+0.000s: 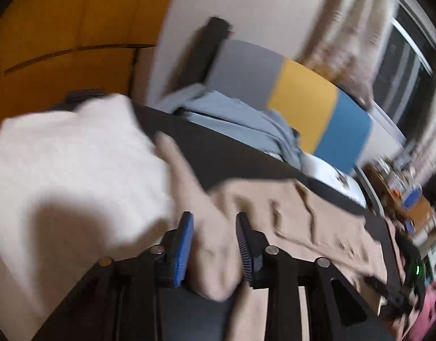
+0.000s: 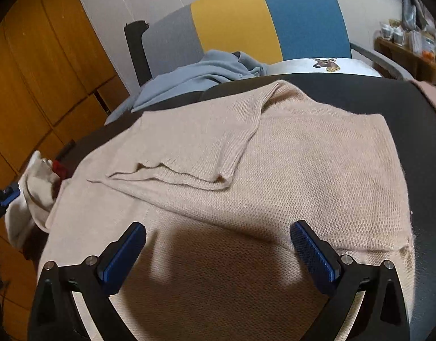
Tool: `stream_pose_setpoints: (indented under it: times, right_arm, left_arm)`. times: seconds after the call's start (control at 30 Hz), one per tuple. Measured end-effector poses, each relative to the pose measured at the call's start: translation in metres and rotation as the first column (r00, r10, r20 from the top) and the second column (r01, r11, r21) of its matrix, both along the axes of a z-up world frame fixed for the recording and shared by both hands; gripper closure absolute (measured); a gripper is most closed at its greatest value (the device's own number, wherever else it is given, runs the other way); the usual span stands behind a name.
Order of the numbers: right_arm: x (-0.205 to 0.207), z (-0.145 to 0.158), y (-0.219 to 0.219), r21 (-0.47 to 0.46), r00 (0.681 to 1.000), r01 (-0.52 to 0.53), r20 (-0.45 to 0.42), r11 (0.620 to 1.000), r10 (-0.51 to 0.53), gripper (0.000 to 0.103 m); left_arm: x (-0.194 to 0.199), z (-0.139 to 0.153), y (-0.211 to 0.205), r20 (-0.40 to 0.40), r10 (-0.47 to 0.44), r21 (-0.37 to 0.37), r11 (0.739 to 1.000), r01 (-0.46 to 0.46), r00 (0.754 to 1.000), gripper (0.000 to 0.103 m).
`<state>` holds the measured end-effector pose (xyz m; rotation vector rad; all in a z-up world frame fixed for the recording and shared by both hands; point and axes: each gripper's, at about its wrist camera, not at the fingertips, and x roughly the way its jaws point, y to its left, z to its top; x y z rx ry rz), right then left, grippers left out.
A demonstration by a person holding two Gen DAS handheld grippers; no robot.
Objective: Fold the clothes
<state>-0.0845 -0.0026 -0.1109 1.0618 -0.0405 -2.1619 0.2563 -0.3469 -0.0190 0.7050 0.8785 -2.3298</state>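
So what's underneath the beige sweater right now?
The beige sweater lies on a dark table, visible around its edges. Whatever sits beneath the sweater's middle is covered and cannot be seen.

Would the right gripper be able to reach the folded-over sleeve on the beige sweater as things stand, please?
Probably yes. The right gripper is open and hovers over the beige sweater, and the folded sleeve lies just ahead of its fingers on the dark table, with nothing between them.
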Motion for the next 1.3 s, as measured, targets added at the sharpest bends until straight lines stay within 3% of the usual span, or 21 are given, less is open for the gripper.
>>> stream_pose_setpoints:
  times: [0.1,0.17,0.33,0.43,0.5,0.63,0.77,0.83,0.93,1.0,1.1,1.23,1.3]
  right_arm:
    - [0.000,0.000,0.000,-0.010,1.000,0.000,0.002,1.000,0.000,0.000]
    - [-0.001,0.000,0.001,-0.016,1.000,-0.001,0.003,1.000,0.001,0.000]
    - [-0.001,0.000,0.001,-0.014,1.000,-0.001,0.002,1.000,0.001,0.000]
    - [0.000,0.000,-0.002,0.007,1.000,-0.002,-0.008,1.000,0.002,0.000]
    - [0.000,0.000,-0.003,0.016,1.000,-0.002,-0.012,1.000,0.002,0.000]
    - [0.000,-0.001,-0.003,0.012,1.000,-0.001,-0.011,1.000,0.001,0.000]
    - [0.000,-0.001,-0.003,0.010,1.000,0.000,-0.011,1.000,0.000,0.000]
    - [0.001,-0.001,-0.004,0.011,1.000,0.001,-0.012,1.000,-0.001,0.000]
    - [0.000,-0.001,-0.004,0.015,1.000,0.000,-0.013,1.000,0.000,0.000]
    - [0.000,-0.001,-0.003,0.012,1.000,0.000,-0.012,1.000,0.000,0.000]
    - [-0.002,-0.001,-0.001,-0.003,1.000,-0.002,-0.003,1.000,0.002,0.000]
    - [-0.003,-0.001,0.002,-0.026,1.000,-0.004,0.008,1.000,0.004,0.000]
    - [-0.004,0.000,0.002,-0.032,1.000,-0.005,0.013,0.999,0.005,0.000]
  left_arm:
    - [0.025,0.011,-0.025,0.002,0.066,-0.010,0.998,-0.066,0.998,0.069]
    - [0.015,0.009,-0.034,0.006,0.051,0.008,0.999,-0.051,0.999,0.069]
    - [-0.007,-0.003,-0.049,0.112,0.045,0.033,0.998,-0.049,0.993,0.069]
    - [-0.021,-0.017,-0.058,0.168,0.036,0.098,0.994,-0.053,0.985,0.077]
    - [-0.024,-0.016,-0.060,0.164,0.042,0.106,0.992,-0.060,0.986,0.098]
    - [-0.027,-0.011,-0.064,0.142,0.059,0.114,0.991,-0.076,0.988,0.099]
    - [-0.030,0.009,-0.065,-0.064,0.080,0.181,0.981,-0.068,0.995,0.099]
    - [-0.042,0.030,-0.054,-0.201,0.046,0.181,0.983,-0.009,0.979,0.099]
    - [-0.068,0.058,-0.025,-0.344,-0.055,0.140,0.984,0.109,0.937,0.099]
    - [-0.093,0.070,0.006,-0.402,-0.165,0.113,0.967,0.228,0.901,0.099]
    - [-0.139,0.062,0.065,-0.379,-0.326,0.072,0.922,0.379,0.866,0.099]
    - [-0.191,0.005,0.137,-0.240,-0.510,0.099,0.834,0.543,0.826,0.099]
    - [-0.198,-0.030,0.163,-0.161,-0.561,0.119,0.805,0.581,0.812,0.096]
